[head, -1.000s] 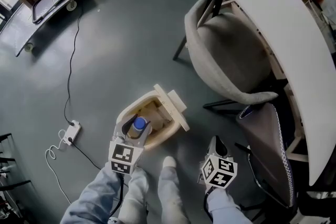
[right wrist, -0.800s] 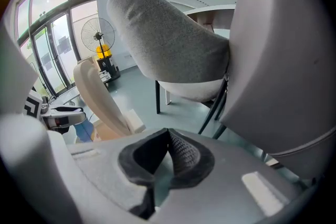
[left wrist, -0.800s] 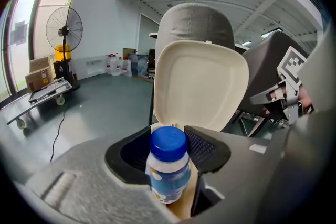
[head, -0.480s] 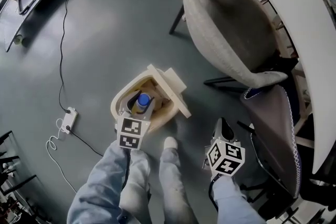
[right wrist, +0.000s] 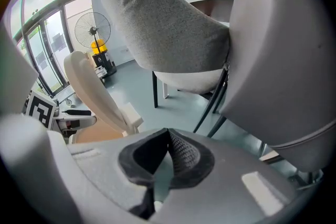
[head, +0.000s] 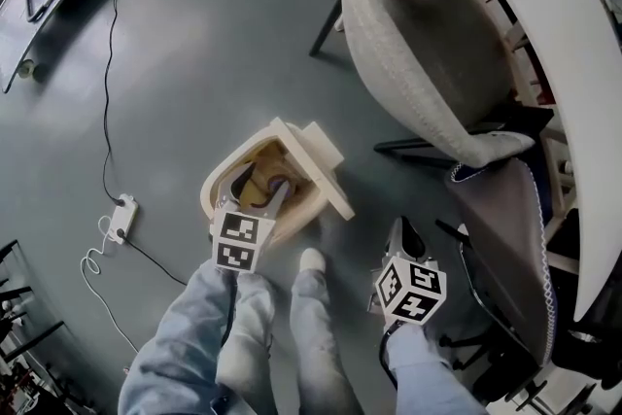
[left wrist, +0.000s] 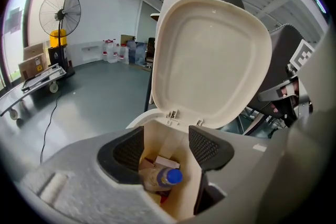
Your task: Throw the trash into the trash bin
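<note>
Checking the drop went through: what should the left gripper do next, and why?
Probably lift the left gripper clear of the trash bin. Its jaws have just been opening and stand apart with nothing gripped; the bottle lies inside the bin on other trash, under the raised lid.

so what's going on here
A person holds a gripper in each hand. The left gripper hangs over the open trash bin. Its jaws have just opened, and a blue-capped plastic bottle lies inside the bin on other trash, clear of the jaws. The right gripper is shut and empty beside a grey chair.
</note>
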{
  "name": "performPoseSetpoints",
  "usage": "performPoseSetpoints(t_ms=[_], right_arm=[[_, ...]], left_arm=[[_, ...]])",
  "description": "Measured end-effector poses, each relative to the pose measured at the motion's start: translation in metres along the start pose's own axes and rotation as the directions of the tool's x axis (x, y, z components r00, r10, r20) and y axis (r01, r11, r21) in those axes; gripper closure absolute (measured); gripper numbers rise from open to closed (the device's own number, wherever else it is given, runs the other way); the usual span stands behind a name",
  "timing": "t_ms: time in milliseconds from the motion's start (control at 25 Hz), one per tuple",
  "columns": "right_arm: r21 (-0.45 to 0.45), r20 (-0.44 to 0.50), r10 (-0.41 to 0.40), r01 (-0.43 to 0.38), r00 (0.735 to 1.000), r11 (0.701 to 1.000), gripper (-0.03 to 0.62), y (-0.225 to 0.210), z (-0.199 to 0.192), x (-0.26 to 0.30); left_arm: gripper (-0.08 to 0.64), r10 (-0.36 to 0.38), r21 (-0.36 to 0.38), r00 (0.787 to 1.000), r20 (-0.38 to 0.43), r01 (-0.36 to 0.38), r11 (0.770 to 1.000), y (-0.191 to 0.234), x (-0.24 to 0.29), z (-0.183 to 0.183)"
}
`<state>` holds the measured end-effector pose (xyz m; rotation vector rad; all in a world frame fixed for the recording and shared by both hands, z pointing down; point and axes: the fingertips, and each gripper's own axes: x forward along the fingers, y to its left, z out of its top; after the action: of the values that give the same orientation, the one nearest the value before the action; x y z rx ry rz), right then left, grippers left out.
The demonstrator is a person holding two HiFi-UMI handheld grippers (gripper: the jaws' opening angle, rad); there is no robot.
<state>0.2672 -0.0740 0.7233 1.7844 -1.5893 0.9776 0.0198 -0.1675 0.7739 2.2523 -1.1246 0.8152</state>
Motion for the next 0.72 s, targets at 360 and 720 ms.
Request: performPoseSetpoints(t_ms=[360,720], right_arm=[[-0.004,-0.002,0.024,-0.024,1.0,1.0,0.589,0.02,0.001,0.001],[-0.011,0.041,0.053,-0.052,0.998,0.999,0.589,0.05,0.01,-0.014]], left_arm=[[0.293,0.036,-0.052,0.997,0.069,-0.032,0.998,0.017,-0.033,0.004],[0.304,0.049,-0.12,0.984,0.173,-0.029,0.992,0.018,-0.086,0.028]])
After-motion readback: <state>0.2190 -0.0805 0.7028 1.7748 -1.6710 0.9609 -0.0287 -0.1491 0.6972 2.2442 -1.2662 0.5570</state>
